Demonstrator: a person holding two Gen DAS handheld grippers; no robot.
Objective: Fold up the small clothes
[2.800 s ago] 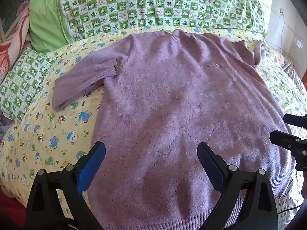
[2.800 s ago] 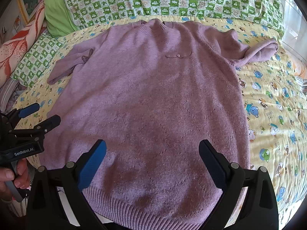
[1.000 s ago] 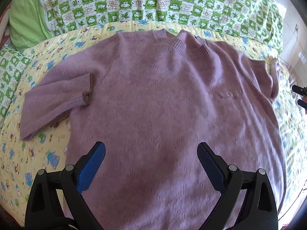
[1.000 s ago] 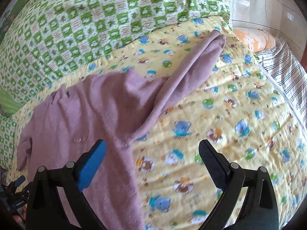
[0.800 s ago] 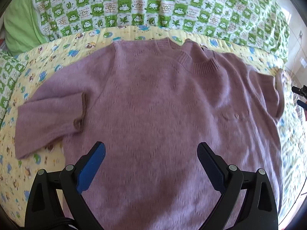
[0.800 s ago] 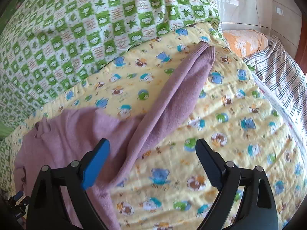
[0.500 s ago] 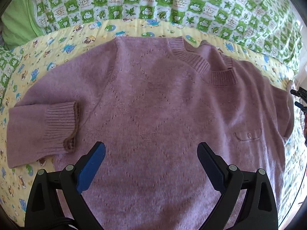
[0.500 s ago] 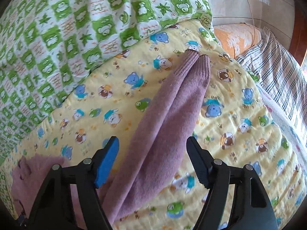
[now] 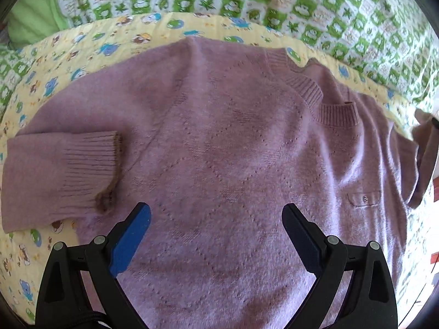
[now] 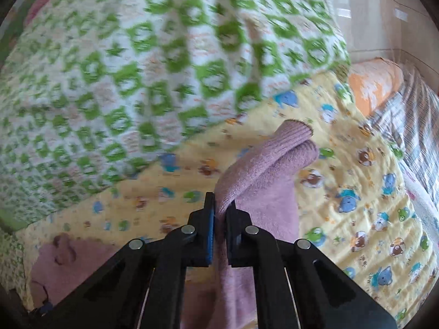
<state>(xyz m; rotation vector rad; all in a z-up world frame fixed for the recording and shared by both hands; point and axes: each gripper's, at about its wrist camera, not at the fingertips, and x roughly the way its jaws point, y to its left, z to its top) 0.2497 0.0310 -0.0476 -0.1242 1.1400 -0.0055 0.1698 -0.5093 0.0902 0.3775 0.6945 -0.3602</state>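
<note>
Sweater: a mauve knit pullover point(image 9: 233, 164) with a ribbed crew neck, a diamond pointelle pattern and a small buttoned chest pocket point(image 9: 363, 198); it lies face up and spread flat on the bed, body not yet folded.

Left sleeve: this sleeve point(image 9: 55, 175) already lies doubled back, ribbed cuff point(image 9: 90, 170) pointing toward the body and resting just beside the side seam (whether that counts as a finished fold is hard to say).

Right sleeve: in the right wrist view the far sleeve point(image 10: 269, 164) is pinched lengthwise and raised off the bedding, its cuff end point(image 10: 297, 134) drooping forward; in the left wrist view it shows only as a lifted flap at the picture's right edge.

Right tool: the right tool point(image 10: 219, 213) is clamped together on the sleeve, knit squeezed between the blue pads.

Left tool: the left tool point(image 9: 216, 219) hangs over the lower chest with its fingers wide apart, gripping nothing.

Progress: early, by my reading; one sleeve grasped, no body fold made. Left to do, likely: lay the held sleeve across the chest, tidy the other, then fold the body up.

Bedding: yellow quilt point(image 10: 370, 192) printed with cartoon bears under the sweater, a green-and-white checked blanket point(image 9: 329, 8) bunched beyond the collar (blurred in the right wrist view).

Edges: a striped cloth point(image 10: 419, 126) and an orange pillow point(image 10: 376, 85) lie past the quilt's far side.
</note>
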